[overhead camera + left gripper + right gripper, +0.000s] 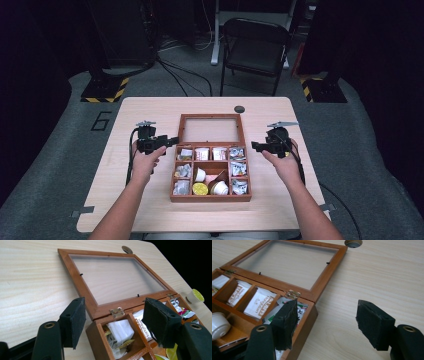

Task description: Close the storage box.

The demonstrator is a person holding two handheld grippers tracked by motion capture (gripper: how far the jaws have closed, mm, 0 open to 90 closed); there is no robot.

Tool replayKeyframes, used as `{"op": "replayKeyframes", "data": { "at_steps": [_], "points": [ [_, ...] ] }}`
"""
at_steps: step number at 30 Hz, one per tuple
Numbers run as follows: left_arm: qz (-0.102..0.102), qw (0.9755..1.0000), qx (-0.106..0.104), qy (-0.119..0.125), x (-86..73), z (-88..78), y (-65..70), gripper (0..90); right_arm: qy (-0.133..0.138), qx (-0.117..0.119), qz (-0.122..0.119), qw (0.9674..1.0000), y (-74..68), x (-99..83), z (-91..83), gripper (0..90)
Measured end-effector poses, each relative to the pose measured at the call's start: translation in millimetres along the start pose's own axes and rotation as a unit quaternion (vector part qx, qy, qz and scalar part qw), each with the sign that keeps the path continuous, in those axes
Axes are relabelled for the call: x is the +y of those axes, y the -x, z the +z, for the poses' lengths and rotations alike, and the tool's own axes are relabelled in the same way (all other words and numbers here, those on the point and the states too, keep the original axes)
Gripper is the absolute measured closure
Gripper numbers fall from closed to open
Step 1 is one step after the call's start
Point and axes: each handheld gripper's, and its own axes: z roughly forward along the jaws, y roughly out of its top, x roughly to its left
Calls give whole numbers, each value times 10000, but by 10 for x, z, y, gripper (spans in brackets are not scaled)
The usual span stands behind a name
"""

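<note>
Box: I see the wooden box point(210, 199) in the middle of the table point(150, 107), between my two hands. It is full of tea packets point(259, 303) and little cups point(200, 174).
Lid: The glass lid point(212, 129) lies flat on the far side of the box, wide open. It hangs on small gold hinges point(117, 312).
Left gripper: My left gripper point(171, 141) sits just left of the box, at its far left corner. Its jaws are apart and hold nothing.
Right gripper: My right gripper point(255, 146) sits just right of the box, at its far right corner. Its jaws are apart too, with nothing in them.
Risk one: I think a jaw could bump the box wall and push the whole box sideways, because both grippers are so close to it.
Risk two: If I lift the lid from one side only, it may twist and pull hard on the hinges.
Risk three: The lid frame is thin and smooth. It could slip out and slam down on the packets.
Risk four: A cup or packet that sticks up could stop the lid from closing flat.
</note>
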Motion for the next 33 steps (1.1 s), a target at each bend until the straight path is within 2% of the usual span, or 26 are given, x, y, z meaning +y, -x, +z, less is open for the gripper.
{"op": "replayKeyframes", "data": {
  "at_steps": [5, 8, 12, 14, 16, 19, 20, 23, 27, 31, 33],
  "points": [
    [93, 9999, 75, -28, 76, 18, 25, 349, 24, 116, -15, 9999, -54, 118, -30, 336],
    [79, 10000, 50, -32, 105, 50, 23, 350, 48, 180, -22, 9998, -96, 181, -20, 337],
    [33, 9999, 59, -118, 119, 156, 14, 350, 13, 228, -38, 9997, -125, 242, 87, 340],
    [13, 9999, 71, -86, 125, 200, 10, 350, -13, 247, -20, 9997, -118, 257, 147, 343],
    [-16, 9999, 52, -120, 126, 247, -6, 350, -49, 275, 21, 9996, -95, 267, 223, 343],
    [21, 9995, 155, -258, 131, 318, -34, 350, -148, 327, 184, 9992, -71, 273, 317, 343],
    [6, 9995, 159, -267, 134, 338, -43, 349, -153, 340, 172, 9992, -58, 275, 342, 343],
    [-94, 9995, 75, -282, 142, 383, -78, 351, -203, 351, 243, 9989, -36, 287, 401, 343],
    [-147, 9992, 71, -373, 135, 465, -122, 354, -206, 377, 323, 9986, -12, 300, 464, 343],
    [-153, 9989, 143, -422, 134, 524, -156, 356, -263, 314, 249, 9989, -15, 310, 525, 345],
    [-188, 9987, 177, -449, 143, 542, -173, 357, -237, 367, 250, 9987, -20, 314, 552, 345]
  ]
}}
